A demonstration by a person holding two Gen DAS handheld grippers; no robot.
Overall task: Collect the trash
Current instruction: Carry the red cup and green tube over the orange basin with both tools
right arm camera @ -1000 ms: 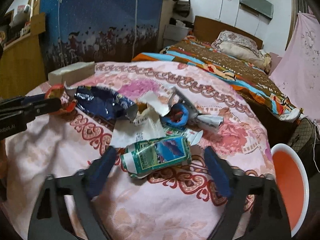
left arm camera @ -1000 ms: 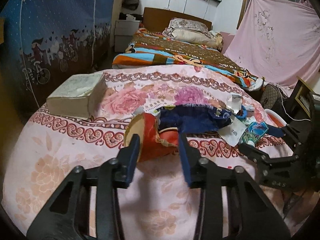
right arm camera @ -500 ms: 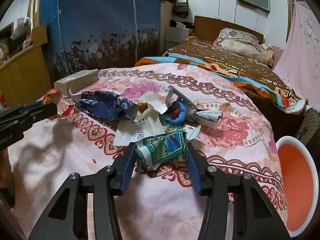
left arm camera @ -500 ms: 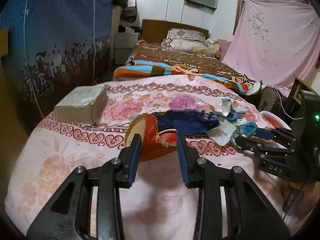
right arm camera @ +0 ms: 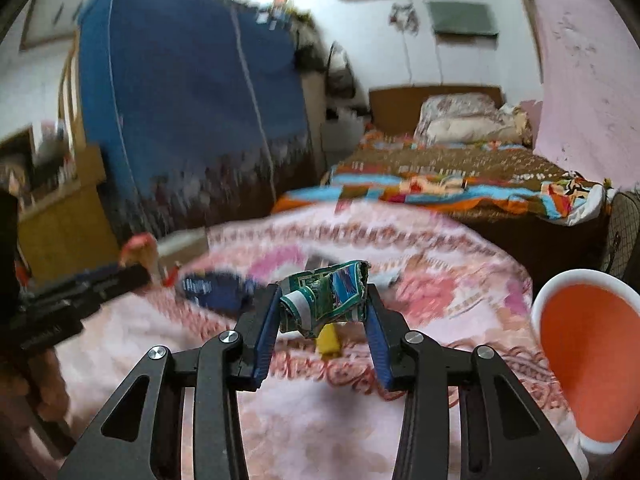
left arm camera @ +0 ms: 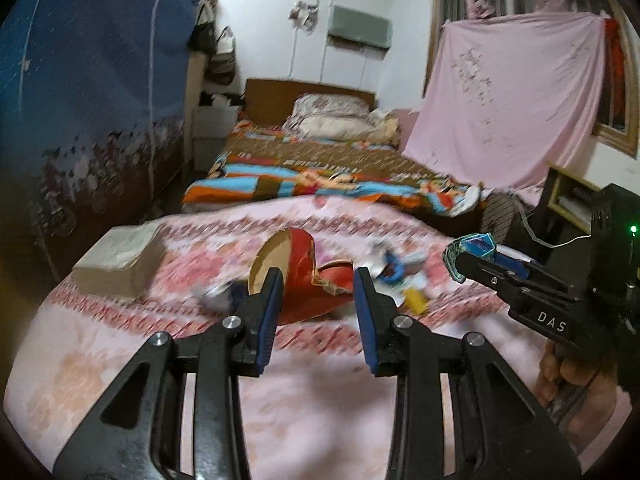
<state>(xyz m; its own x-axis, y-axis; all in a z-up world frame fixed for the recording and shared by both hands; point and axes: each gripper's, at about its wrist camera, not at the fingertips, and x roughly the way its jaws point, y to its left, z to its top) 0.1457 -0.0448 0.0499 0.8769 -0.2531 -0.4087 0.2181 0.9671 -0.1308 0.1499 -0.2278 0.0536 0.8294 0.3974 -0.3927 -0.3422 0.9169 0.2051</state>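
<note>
The right gripper (right arm camera: 322, 314) was closing on a crumpled green carton (right arm camera: 326, 302), lifted above the pink bedspread (right arm camera: 440, 264). The orange bin (right arm camera: 592, 356) sat at lower right of the frame, nearest this hand. The left gripper (left arm camera: 318, 306) clenched what looked like a red wrapper (left arm camera: 308, 276).

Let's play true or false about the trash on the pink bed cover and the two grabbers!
1. The right gripper pinches a crumpled green and blue carton. True; its jaws are closing on it.
2. The left gripper holds a yellow scrap. False: it holds a red paper cup.
3. The tub beside the bed is orange inside. True.
4. The tub is full of trash. False: no trash shows inside it.
5. A pale box sits on the pink cover. True.
</note>
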